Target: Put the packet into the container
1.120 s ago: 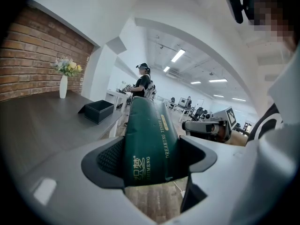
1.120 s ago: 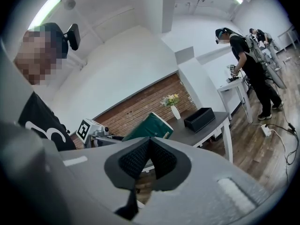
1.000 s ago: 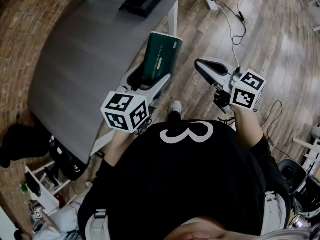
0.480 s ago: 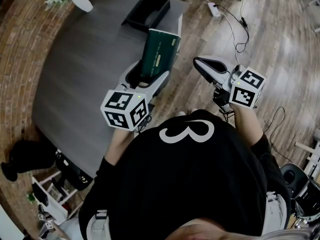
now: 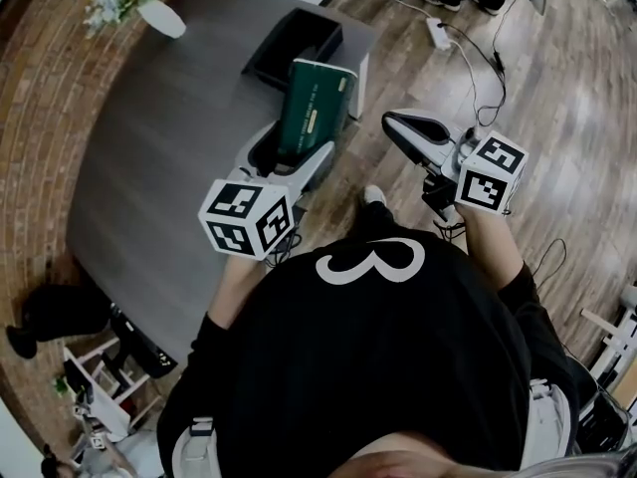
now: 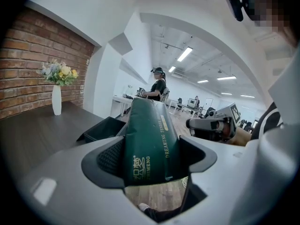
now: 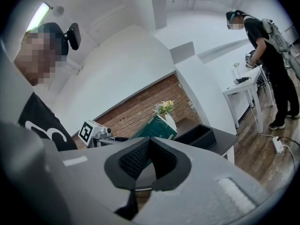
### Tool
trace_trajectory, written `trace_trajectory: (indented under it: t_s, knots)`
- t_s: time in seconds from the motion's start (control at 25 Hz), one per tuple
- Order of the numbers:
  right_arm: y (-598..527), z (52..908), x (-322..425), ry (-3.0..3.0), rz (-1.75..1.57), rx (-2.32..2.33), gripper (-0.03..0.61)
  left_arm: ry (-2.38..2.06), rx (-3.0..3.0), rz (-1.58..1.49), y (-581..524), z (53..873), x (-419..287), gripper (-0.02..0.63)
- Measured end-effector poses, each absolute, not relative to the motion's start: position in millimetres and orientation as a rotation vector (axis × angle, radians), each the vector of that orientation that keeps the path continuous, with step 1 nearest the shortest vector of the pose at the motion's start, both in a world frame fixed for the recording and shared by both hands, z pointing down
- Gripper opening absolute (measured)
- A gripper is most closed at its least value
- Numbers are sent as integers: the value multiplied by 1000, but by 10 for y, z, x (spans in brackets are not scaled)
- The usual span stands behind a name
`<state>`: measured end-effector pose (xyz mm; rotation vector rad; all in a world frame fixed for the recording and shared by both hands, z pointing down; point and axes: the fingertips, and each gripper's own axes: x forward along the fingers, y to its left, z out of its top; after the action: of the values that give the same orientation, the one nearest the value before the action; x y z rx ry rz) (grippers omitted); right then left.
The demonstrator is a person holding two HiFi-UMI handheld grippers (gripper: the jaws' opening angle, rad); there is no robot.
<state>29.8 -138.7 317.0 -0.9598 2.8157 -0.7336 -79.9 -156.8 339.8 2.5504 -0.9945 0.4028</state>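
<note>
Left gripper [image 5: 295, 157], centre frame: I have its ribbed black pads clamped on the lower end of the glossy, dark-green, pillow-shaped packet [image 5: 317, 103]. The rectangular black container [image 5: 289, 23] sits above it on the matte grey table [image 5: 169, 147]. Right gripper [image 7: 149, 144]: jaws pressed together, empty.

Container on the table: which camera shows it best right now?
Head view: it looks down into the open top of the container at the table corner. The left gripper view shows one end beside the packet; the right gripper view, just its side, small.
</note>
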Motion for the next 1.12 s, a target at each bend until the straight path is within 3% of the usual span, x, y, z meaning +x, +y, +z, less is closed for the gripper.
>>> trace_trajectory:
  t_s: [0.52, 1.12]
  knots:
    - [-2504, 3171, 775, 2892, -745, -807, 2, -1142, 2502, 402, -2623, 3377, -352, 388]
    - [-2899, 3323, 613, 2977, -786, -691, 2, -1230, 2705, 607, -3329, 3287, -592, 387]
